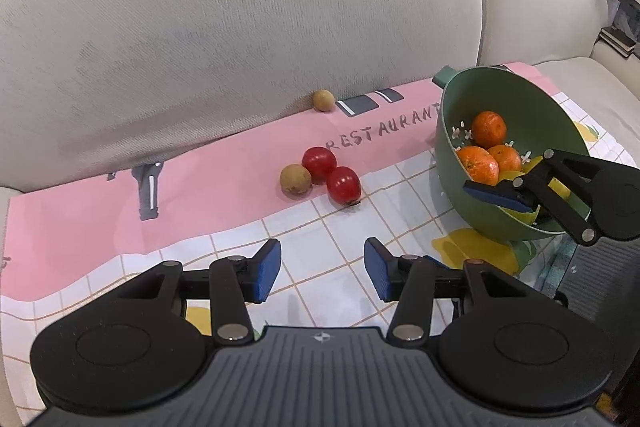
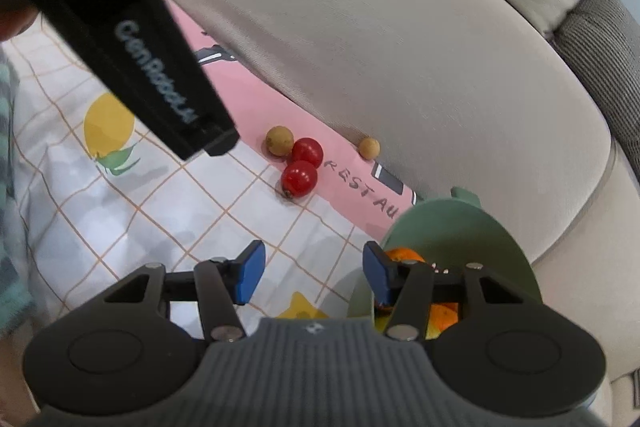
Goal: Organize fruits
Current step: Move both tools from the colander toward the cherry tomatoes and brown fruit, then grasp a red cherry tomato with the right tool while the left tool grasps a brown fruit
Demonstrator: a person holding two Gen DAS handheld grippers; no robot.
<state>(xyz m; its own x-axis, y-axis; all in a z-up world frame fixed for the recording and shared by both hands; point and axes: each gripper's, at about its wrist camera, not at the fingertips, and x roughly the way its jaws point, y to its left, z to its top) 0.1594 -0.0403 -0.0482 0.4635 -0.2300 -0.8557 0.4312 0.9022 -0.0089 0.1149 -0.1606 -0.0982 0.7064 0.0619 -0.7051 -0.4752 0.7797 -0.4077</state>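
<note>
**Loose fruit lies ahead of the left hand-held gripper**

Two red fruits [image 1: 330, 171] and a brown fruit [image 1: 295, 179] touch in a cluster on the printed cloth [image 1: 224, 195], straight ahead of the left hand-held gripper [image 1: 322, 269], whose jaws stand apart with nothing between them. A second brown fruit [image 1: 323, 100] sits against the sofa back [image 1: 240, 27]. The right hand-held gripper [image 2: 313, 271], parted and empty-looking, straddles the rim of the green bowl [image 1: 472, 195] of oranges [image 1: 488, 129]. The left looks better placed for the cluster.

Green bowl [image 1: 500, 99] right of the claw holds orange fruit [image 1: 488, 129]; ahead lie two red fruits [image 1: 319, 163] on a pink, white-checked cloth [image 1: 224, 195] with yellow lemon prints.
</note>
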